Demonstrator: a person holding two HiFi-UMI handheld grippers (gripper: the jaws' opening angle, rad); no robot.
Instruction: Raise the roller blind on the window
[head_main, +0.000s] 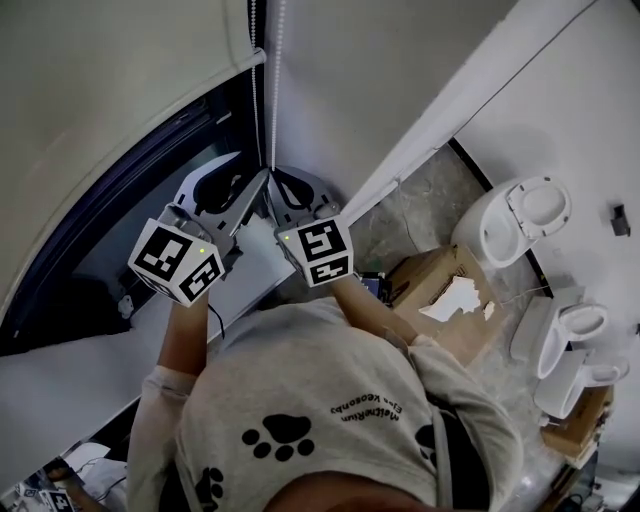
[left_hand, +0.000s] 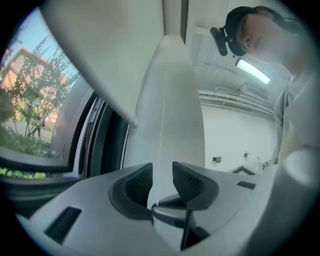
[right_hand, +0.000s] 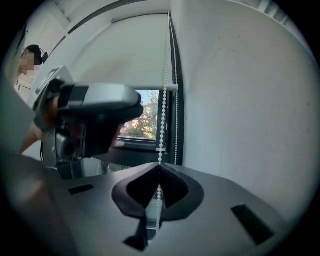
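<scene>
The cream roller blind (head_main: 90, 90) covers the upper window, and its bottom bar (right_hand: 145, 88) hangs above the bare glass. A white bead chain (head_main: 272, 80) drops along the window's right edge. My right gripper (right_hand: 159, 172) is shut on the bead chain (right_hand: 164, 107), which runs up from between its pads. My left gripper (left_hand: 162, 181) stands open with only the white wall strip showing between its jaws. No chain shows in the left gripper view. In the head view both grippers meet at the chain, the left gripper (head_main: 255, 186) beside the right gripper (head_main: 281, 186).
The dark window frame (head_main: 120, 200) and a white sill (head_main: 70, 370) lie to the left. On the floor at right sit a cardboard box (head_main: 450, 290) and white toilets (head_main: 520, 215). A white wall (right_hand: 240, 100) borders the chain on the right.
</scene>
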